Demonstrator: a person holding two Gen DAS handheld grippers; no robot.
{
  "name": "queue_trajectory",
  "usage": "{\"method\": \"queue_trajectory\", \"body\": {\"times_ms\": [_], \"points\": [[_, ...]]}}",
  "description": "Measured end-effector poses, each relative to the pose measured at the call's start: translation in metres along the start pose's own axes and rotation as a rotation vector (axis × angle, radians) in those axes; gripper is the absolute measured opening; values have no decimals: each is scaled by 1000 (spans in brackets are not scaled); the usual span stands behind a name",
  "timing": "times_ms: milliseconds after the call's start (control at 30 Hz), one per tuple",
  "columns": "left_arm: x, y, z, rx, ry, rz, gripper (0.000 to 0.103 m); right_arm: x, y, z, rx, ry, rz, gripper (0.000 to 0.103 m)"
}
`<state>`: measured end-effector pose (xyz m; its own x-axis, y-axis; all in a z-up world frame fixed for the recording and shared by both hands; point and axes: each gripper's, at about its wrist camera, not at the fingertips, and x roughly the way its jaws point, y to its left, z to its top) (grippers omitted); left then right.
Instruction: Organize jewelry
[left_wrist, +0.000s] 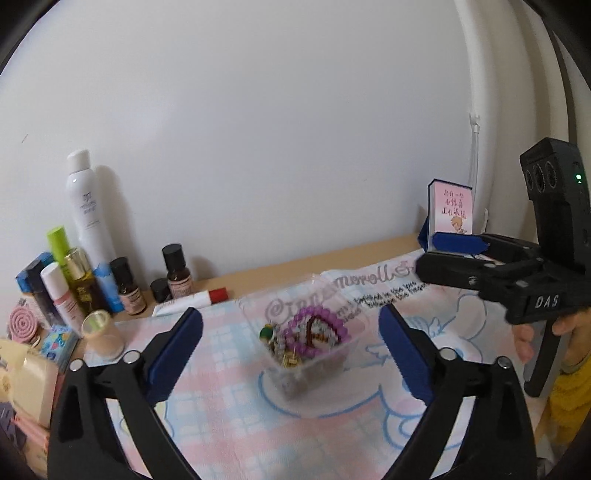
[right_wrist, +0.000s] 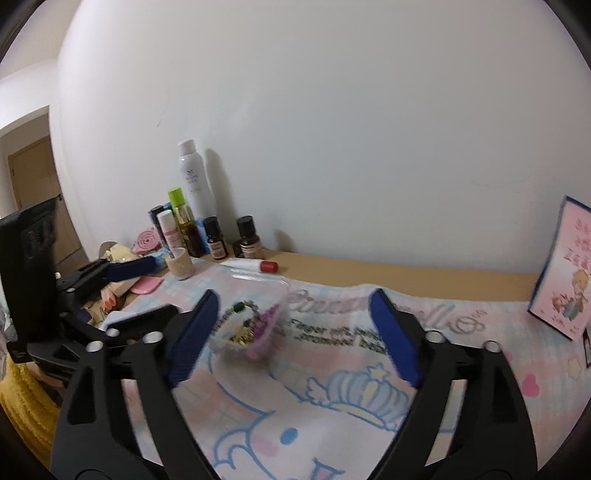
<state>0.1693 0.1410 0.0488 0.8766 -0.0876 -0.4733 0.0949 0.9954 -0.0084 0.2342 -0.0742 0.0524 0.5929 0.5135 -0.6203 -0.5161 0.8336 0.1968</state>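
A clear plastic box (left_wrist: 310, 354) sits on the pink and blue cartoon cloth (left_wrist: 258, 424). It holds a purple bead bracelet (left_wrist: 317, 328), a green bead and small gold pieces. My left gripper (left_wrist: 291, 350) is open, its blue pads either side of the box and a little short of it. In the right wrist view the box (right_wrist: 251, 332) lies ahead and left of centre, blurred. My right gripper (right_wrist: 291, 336) is open and empty above the cloth (right_wrist: 295, 424). It also shows at the right of the left wrist view (left_wrist: 443, 254).
Bottles and tubes (left_wrist: 85, 236) crowd the back left by the white wall. A cream jar (left_wrist: 101, 334) and a red-capped tube (left_wrist: 192, 302) lie near them. A pink picture box (left_wrist: 452, 210) stands at the back right. Soft clutter (left_wrist: 26, 369) fills the left edge.
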Motion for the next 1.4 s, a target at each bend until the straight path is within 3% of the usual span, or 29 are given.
{"method": "queue_trajectory", "body": {"times_ms": [200, 433, 600, 1400], "points": [[-5, 5, -19, -64, 23, 17, 98, -6, -6, -20, -57, 30, -34, 95], [-6, 1, -32, -72, 32, 37, 98, -15, 4, -37, -130, -5, -34, 95], [-6, -10, -37, -24, 33, 51, 98, -6, 7, -41, -129, 26, -16, 95], [-4, -5, -38, -68, 23, 38, 98, 0, 8, -47, -117, 36, -7, 95]]}}
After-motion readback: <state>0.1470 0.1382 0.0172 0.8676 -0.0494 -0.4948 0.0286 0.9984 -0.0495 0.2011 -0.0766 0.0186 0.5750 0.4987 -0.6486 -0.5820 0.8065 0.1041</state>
